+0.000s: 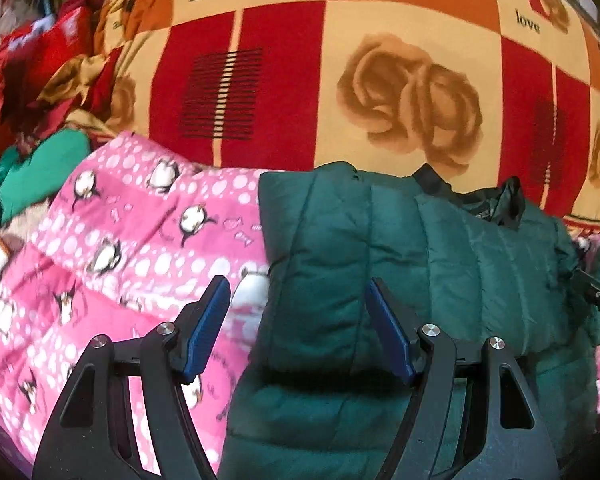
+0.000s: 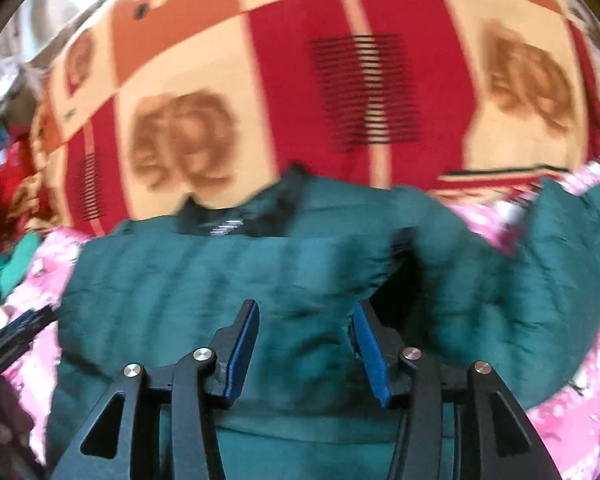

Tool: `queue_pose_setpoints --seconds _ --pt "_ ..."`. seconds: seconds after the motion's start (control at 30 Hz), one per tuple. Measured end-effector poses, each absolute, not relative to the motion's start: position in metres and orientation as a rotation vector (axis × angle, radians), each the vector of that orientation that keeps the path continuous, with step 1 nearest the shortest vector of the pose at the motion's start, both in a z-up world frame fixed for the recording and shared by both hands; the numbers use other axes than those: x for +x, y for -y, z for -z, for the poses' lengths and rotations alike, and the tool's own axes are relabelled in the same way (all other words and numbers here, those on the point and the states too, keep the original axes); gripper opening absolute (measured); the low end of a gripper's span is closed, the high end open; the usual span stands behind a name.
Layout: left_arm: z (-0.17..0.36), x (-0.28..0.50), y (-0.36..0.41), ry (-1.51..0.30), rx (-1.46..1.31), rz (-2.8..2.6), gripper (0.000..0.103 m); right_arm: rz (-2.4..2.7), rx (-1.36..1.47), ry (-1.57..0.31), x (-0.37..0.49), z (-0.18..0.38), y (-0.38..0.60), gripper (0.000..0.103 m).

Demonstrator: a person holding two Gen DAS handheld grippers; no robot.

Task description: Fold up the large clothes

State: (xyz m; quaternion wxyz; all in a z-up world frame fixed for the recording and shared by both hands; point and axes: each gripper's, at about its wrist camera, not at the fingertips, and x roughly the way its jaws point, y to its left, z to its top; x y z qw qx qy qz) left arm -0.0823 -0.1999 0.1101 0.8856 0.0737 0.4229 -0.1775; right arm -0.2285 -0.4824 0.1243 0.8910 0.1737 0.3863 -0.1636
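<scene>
Tools over "love" blanket

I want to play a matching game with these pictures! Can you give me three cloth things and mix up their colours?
Things:
1. puffy jacket
2. penguin quilt
3. big blanket with roses

Colours:
A. pink with white dots
B. red, orange and cream squares
C. dark green

Pairs: 1-C, 2-A, 3-B

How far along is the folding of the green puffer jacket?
Done: the green puffer jacket already shows one side folded over, lying on the pink penguin quilt. In hand: nothing; left tongs and right tongs hover open. Left: the right sleeve remains spread.
</scene>
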Motion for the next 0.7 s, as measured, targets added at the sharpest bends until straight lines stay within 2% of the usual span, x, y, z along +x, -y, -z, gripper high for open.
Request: queue_pose_setpoints --seconds 0.23,0.3,0.37,0.4,0.43,0.7 --pt "-0.074 -0.066 0.212 -0.941 0.178 0.367 0.071 0.26 0.341 -0.855 -0.18 -0.095 0.451 0.047" --pt "-0.071 -0.066 0.214 -0.932 0.188 0.364 0.076 0.28 0.31 -0.878 -0.171 -0.081 0.449 0.048" --pt "-0.07 -0.067 0.217 -0.916 0.209 0.347 0.079 0.304 0.3 -0.87 -0.17 -0.068 0.452 0.061" --pt "-0.069 -0.067 0.217 -0.917 0.21 0.348 0.079 0.326 0.298 -0.861 -0.171 -0.064 0.455 0.075" --pt "-0.067 -0.067 0.218 -0.919 0.21 0.349 0.079 0.343 0.304 -0.857 -0.171 -0.061 0.459 0.084" --pt "-0.066 -0.068 0.217 -0.922 0.205 0.347 0.079 0.348 0.36 -0.857 -0.19 -0.077 0.478 0.086"
